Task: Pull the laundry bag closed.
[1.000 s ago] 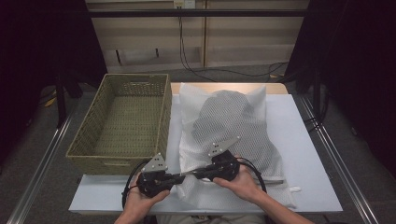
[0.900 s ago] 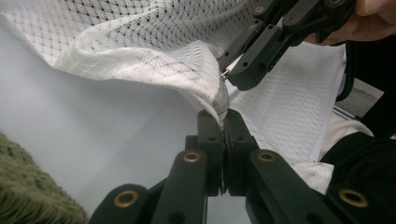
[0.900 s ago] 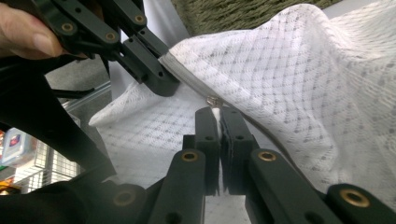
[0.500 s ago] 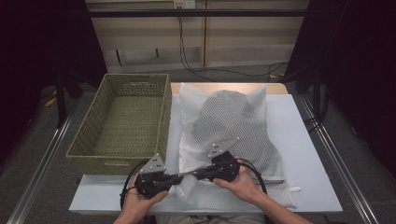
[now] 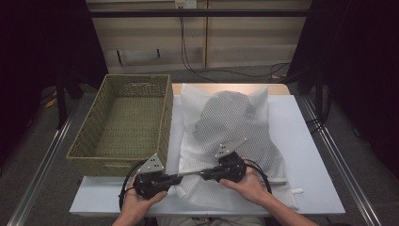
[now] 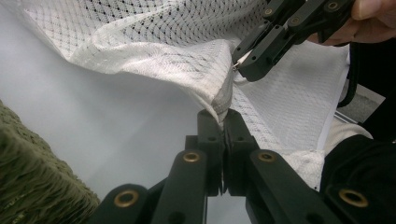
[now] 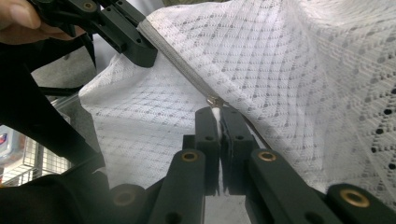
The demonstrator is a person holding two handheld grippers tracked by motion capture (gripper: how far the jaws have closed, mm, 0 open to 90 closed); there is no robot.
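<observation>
At the table's near edge we are pinching the mesh bag's (image 5: pixel 230 127) corner with the left gripper (image 6: pixel 223 122) and its zip pull (image 7: pixel 214 101) with the right gripper (image 7: pixel 218 119), jaws closed, so the zipping looks barely begun, the basket (image 5: pixel 122 125) waiting empty.

High view: overhead, facing forward and down across the worktop (image 5: pixel 310 141). Gripper views: close in, along each tool's own black jaws. Shared by all three: the mesh bag (image 5: pixel 235 127) (image 6: pixel 177 51) (image 7: pixel 289 60) at its near edge.
</observation>
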